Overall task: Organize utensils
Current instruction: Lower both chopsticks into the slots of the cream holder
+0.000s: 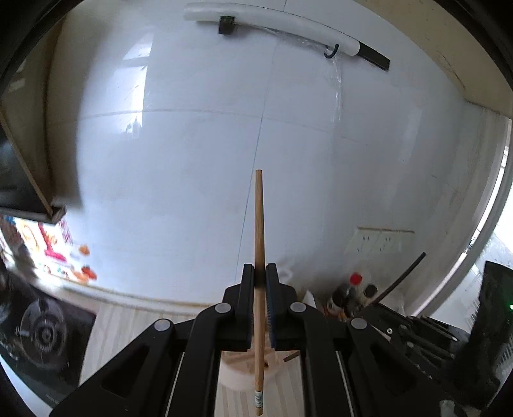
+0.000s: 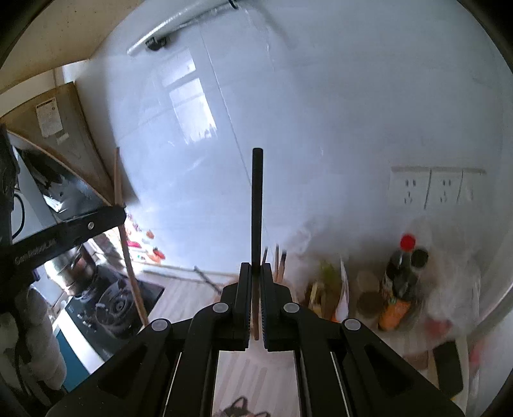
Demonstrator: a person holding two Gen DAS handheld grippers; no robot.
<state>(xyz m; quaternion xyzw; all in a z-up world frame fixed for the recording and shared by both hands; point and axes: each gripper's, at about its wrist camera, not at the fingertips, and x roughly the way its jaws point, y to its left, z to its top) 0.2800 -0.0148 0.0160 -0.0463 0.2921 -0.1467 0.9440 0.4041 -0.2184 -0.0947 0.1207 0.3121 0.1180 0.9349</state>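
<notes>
Nearest in the left wrist view, your left gripper (image 1: 259, 272) had its two black jaws closed onto one light wooden chopstick (image 1: 259, 224). The stick stood upright between the pads, its top rising well above the fingertips toward the wall and its bottom end, with a small printed band, hanging below them. Directly under that stick sat one pale round utensil holder (image 1: 239, 373) on the light striped countertop (image 1: 118, 324), with a few wooden stick ends showing at its rim.

In the right wrist view, your right gripper (image 2: 255, 268) was likewise pinched shut on one black chopstick (image 2: 257, 205), which stood upright between its jaws with its top well above the fingertips. Just behind those fingertips three further stick tops (image 2: 275, 259) poked up; what held them was hidden.

Farther off to the right stood one dark sauce bottle with a red cap (image 2: 400, 272) beside a few blurred jars. To the left lay one black gas hob (image 2: 118, 304). On the far wall of glossy white tiles (image 1: 198, 160) you had a row of three pale sockets (image 2: 439, 187) to the right, and one white-sleeved rail (image 1: 272, 24) high up, carrying one dark hook (image 1: 332, 51).
</notes>
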